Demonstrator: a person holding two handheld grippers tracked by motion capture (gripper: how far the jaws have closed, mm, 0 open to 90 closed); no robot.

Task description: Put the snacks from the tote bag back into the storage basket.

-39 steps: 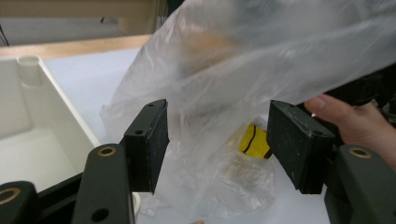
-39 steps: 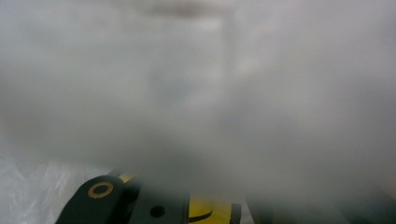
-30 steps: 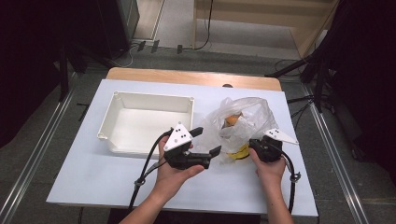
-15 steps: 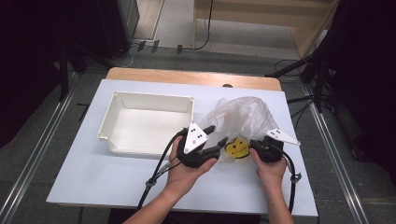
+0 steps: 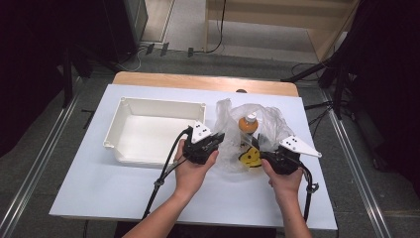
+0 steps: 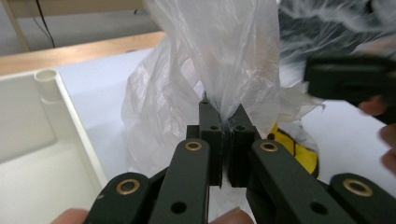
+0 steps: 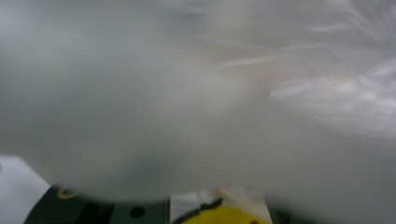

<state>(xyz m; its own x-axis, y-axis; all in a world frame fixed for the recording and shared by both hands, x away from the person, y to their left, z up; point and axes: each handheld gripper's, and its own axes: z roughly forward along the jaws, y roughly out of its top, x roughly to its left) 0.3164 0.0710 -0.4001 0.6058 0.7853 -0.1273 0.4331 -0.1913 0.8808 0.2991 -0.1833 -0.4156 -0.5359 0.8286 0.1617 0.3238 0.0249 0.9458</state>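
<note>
Two grippers are working the clear plastic bag (image 5: pixel 257 136) from opposite sides, apparently to spread its mouth so the contents can come out. The bag is lying on the white table (image 5: pixel 99 193), just right of the white tray (image 5: pixel 148 131), with an orange bottle (image 5: pixel 247 124) and a yellow smiley-face item (image 5: pixel 250 157) inside. The left gripper (image 6: pixel 223 140) has just been closing: its jaws are now pinched together on a fold of the film, which is rising taut above them, so this side is acting as the anchor. The left hand (image 5: pixel 190 168) is lying low, its gripper pointing toward the bag's left edge beside the tray corner. The right gripper (image 5: pixel 262 152) has just been opening; film is draping over its camera and blurring the jaws, so whether plastic is still between the pads cannot be told. The right hand (image 5: pixel 283 181) is sitting at the bag's near-right corner, gripper angled inward toward the smiley item.
</note>
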